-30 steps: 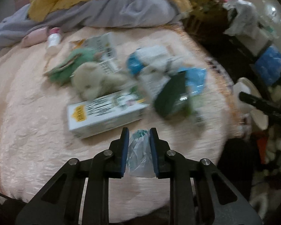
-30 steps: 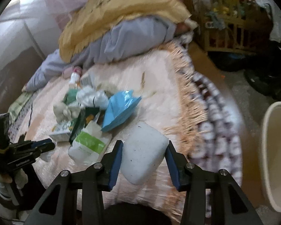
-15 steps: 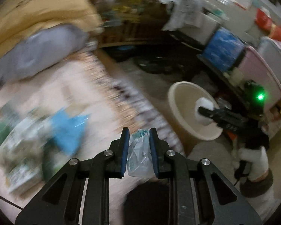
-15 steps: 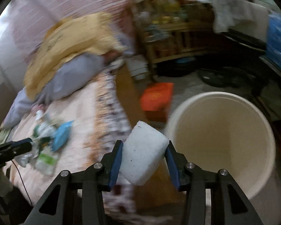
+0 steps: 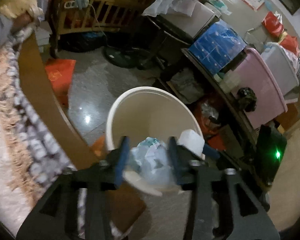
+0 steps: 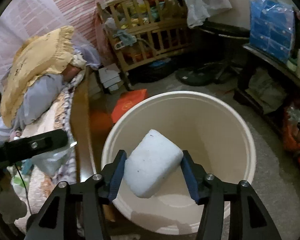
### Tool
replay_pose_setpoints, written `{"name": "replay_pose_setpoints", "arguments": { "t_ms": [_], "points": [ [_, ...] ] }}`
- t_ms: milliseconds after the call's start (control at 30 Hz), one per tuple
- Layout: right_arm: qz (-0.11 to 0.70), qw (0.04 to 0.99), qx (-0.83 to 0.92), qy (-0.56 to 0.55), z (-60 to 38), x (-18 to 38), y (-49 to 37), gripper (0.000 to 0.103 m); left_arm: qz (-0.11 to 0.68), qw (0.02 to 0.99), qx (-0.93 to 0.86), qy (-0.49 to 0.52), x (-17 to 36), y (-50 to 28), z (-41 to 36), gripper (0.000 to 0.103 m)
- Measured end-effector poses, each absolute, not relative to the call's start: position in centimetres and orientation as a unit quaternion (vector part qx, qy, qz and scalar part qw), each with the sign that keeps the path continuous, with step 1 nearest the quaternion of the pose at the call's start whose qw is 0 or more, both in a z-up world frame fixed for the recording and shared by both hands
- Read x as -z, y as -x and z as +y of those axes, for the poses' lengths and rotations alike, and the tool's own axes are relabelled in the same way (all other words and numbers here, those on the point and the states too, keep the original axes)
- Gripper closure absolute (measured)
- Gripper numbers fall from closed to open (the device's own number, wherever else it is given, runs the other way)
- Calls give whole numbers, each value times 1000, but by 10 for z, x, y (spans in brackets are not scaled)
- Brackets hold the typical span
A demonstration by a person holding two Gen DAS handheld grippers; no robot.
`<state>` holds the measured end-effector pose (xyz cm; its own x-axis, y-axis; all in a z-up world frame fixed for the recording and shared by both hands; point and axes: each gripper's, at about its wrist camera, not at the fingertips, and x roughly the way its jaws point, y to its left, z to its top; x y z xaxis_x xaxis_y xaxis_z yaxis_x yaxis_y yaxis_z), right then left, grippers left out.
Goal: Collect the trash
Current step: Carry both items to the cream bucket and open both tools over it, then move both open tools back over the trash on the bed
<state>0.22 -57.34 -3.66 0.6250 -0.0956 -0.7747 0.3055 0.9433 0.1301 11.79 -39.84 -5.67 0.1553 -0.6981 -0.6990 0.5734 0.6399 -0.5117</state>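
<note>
Both jaws have just been opening over the bucket (image 6: 248, 140), lower centre. Left gripper (image 5: 148, 158) wide, crumpled bag (image 5: 152, 160) loose between. Right gripper (image 6: 153, 172) barely touching white block (image 6: 152, 162). Risk: the bag sits at the near rim and may drop outside.

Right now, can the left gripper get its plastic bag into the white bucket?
Probably yes. The left gripper hangs over the white bucket rim, fingers just opened, crumpled plastic bag loose between them. Bucket mouth is open below; only the right gripper's white foam block sits alongside.
</note>
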Motion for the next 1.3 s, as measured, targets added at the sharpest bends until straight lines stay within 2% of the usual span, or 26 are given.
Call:
{"name": "replay_pose_setpoints", "arguments": {
  "t_ms": [33,67,167,233,300,867,1300],
  "points": [
    [416,892,119,-130,-576,37,0,36,501,752,423,72,59,-120,-400,43],
    [415,892,123,-132,-578,38,0,35,505,748,423,77,62,-121,-401,43],
    [417,890,120,-142,-581,42,2,34,510,750,414,74,63,-122,-399,42],
    [422,887,119,-145,-580,45,2,34,505,759,405,68,60,-120,-390,34],
    [426,886,113,-145,-575,47,0,34,499,771,391,64,58,-118,-378,32],
    [443,890,31,-100,-471,48,-17,32,393,886,244,-37,54,-73,-243,32],
    [456,886,-57,-62,-370,46,-29,26,394,904,166,-23,55,-55,-139,33]
  ]
}}
